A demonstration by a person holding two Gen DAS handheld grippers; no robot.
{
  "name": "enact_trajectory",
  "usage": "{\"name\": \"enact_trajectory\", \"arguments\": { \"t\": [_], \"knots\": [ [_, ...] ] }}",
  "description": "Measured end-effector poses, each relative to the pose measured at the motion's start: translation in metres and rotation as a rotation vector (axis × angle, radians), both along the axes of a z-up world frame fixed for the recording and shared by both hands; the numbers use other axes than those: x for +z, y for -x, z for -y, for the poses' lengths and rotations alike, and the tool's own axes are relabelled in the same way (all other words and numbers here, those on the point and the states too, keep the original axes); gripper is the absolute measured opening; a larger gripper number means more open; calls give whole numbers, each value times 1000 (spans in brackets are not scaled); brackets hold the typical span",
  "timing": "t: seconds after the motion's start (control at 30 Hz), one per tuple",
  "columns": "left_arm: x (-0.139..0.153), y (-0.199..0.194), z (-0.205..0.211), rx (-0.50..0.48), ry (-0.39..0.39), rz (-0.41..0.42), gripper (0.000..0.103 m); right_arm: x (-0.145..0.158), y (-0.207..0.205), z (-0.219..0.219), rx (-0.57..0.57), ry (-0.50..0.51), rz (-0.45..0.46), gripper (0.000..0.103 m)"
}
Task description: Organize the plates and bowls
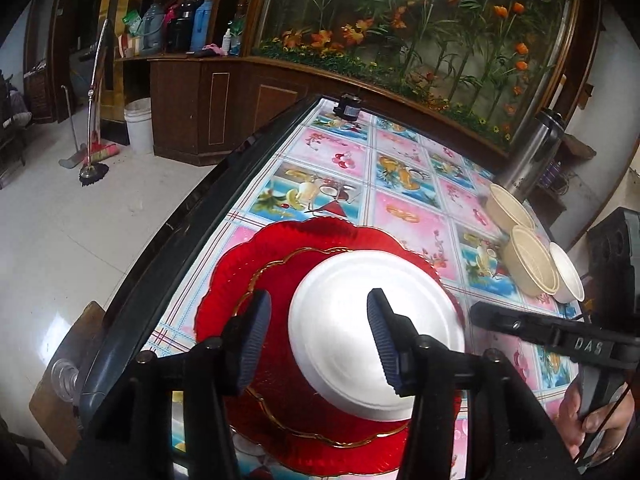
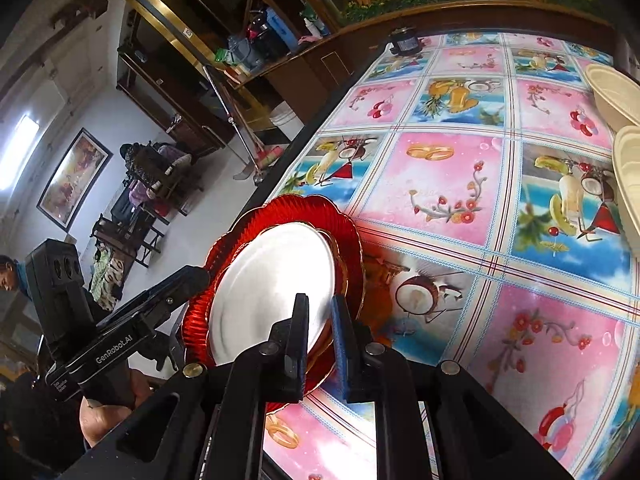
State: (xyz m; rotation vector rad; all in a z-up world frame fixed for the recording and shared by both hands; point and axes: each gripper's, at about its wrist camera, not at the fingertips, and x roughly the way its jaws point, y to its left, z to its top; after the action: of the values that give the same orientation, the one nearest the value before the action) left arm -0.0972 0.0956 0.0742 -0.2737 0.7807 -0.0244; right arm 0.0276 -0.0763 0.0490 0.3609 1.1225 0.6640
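Surface [image 1: 400,152]: lying under fruit-print oilcloth, centre frame.
Red plate [image 1: 240,280]: carrying white plate [image 1: 360,300], lower centre.
Left claw [image 1: 316,344]: standing released.
Right claw [image 2: 318,344]: clenching the red plate's rim.
Room: bucket [image 1: 139,124] sitting upper left on the floor.

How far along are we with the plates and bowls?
Done: the white plate sits on two red plates, forming one stack. In hand: the left gripper hovers open over that stack; the right gripper has its fingers nearly together at the stack's rim, grip unclear. Left: two beige bowls and a white bowl in a row near the table edge, apparently not nested.
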Motion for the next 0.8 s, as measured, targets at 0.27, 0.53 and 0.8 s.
{"name": "enact_trajectory", "arguments": {
  "t": [0.27,0.53,0.8],
  "knots": [
    [6,3,3,-3,-10,2,49,-2,3,9,3,-43,-14,13],
    [11,2,25,-65,-15,9,50,-3,-2,45,-76,-77,-20,13],
    [19,0,59,-136,-38,15,56,-2,-6,103,-206,-85,-3,13]
  ]
}}
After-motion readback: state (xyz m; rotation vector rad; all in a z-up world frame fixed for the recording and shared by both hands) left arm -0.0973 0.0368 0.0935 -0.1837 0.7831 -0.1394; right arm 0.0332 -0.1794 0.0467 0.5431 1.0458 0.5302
